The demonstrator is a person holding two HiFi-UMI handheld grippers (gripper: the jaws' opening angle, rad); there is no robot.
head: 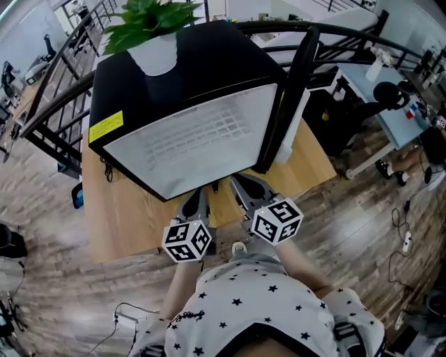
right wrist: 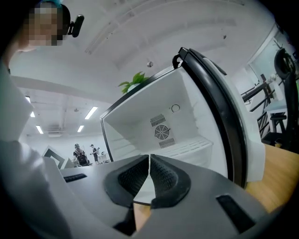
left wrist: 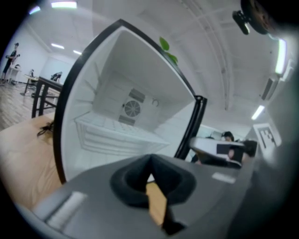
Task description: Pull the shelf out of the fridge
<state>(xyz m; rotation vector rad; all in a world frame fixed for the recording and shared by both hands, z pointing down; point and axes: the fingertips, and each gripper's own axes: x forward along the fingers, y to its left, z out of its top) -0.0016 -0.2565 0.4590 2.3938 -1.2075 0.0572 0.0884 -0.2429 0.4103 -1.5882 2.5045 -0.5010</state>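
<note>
A black mini fridge (head: 181, 63) stands on a wooden table (head: 125, 216) with its door (head: 296, 90) swung open to the right. Inside the white cabinet lies a white wire shelf (head: 202, 132), which also shows as the shelf (left wrist: 117, 133) in the left gripper view and as the shelf (right wrist: 187, 148) in the right gripper view. My left gripper (head: 201, 192) and right gripper (head: 237, 183) sit side by side just in front of the fridge's lower edge, apart from the shelf. The left gripper (left wrist: 150, 159) is shut and holds nothing. The right gripper (right wrist: 149, 157) is likewise shut and holds nothing.
A potted green plant (head: 150, 17) sits on top of the fridge. A black railing (head: 49, 90) curves behind the table. A desk (head: 390, 104) with small items stands at the right, with cables on the wooden floor (head: 411, 230). People stand far off in the room.
</note>
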